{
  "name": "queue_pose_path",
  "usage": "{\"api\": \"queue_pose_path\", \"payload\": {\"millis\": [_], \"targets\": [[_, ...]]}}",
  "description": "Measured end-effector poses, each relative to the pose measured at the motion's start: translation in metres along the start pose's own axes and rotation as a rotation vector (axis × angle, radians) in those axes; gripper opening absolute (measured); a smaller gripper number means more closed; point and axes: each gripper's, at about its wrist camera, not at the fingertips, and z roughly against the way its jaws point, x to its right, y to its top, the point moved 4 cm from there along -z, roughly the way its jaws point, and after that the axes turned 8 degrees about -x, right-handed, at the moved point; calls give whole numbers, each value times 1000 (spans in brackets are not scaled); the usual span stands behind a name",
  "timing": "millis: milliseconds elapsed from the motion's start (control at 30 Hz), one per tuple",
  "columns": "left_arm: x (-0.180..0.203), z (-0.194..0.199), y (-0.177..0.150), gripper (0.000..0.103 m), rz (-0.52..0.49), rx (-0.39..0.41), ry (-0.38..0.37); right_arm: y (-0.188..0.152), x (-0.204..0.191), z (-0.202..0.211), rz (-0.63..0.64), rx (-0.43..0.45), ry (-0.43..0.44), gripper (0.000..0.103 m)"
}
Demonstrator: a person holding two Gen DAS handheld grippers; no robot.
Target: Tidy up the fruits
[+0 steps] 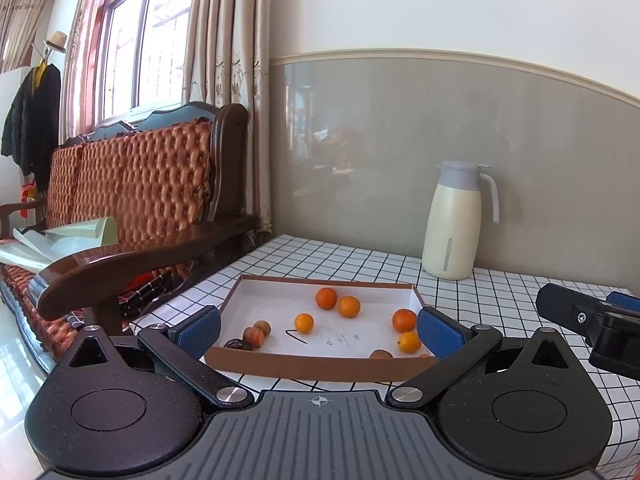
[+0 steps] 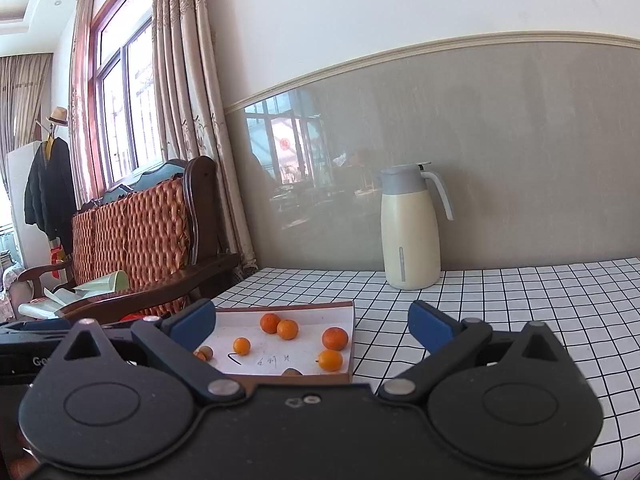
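Both claws released, holding nothing: left claw point(image 1: 318, 330), right claw point(image 2: 312, 322). Oranges point(image 1: 327, 298) lie loose in the shallow tray point(image 1: 320, 368) on the checked surface point(image 1: 520, 308); jug point(image 1: 454, 222) far right.

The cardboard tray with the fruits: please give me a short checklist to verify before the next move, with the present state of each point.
1. Left claw open and empty: ok.
2. Right claw open and empty: ok.
3. Cardboard tray flat on the checked tablecloth: ok.
4. Orange fruits apart enough to grip one: mostly ok; two touch.
5. Brown fruits at the tray's left corner reachable: cannot tell.
6. Thermos jug upright, away from the tray: ok.
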Motion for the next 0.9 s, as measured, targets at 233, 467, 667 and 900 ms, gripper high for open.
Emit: {"api": "queue_pose_path", "payload": {"millis": [233,467,667,900], "targets": [[1,-9,-1,103,8,-22,-11,-4,-4,-3,12,-13,-2,97],[0,-12,-2,103,4,-28,-12,-3,-4,-4,10,-15,1,97],[1,-14,0,103,8,-27,-22,-4,-4,-5,14,-19,3,97],[1,-14,-1,103,5,-28,-25,-4,-4,-6,11,-19,1,97]]}}
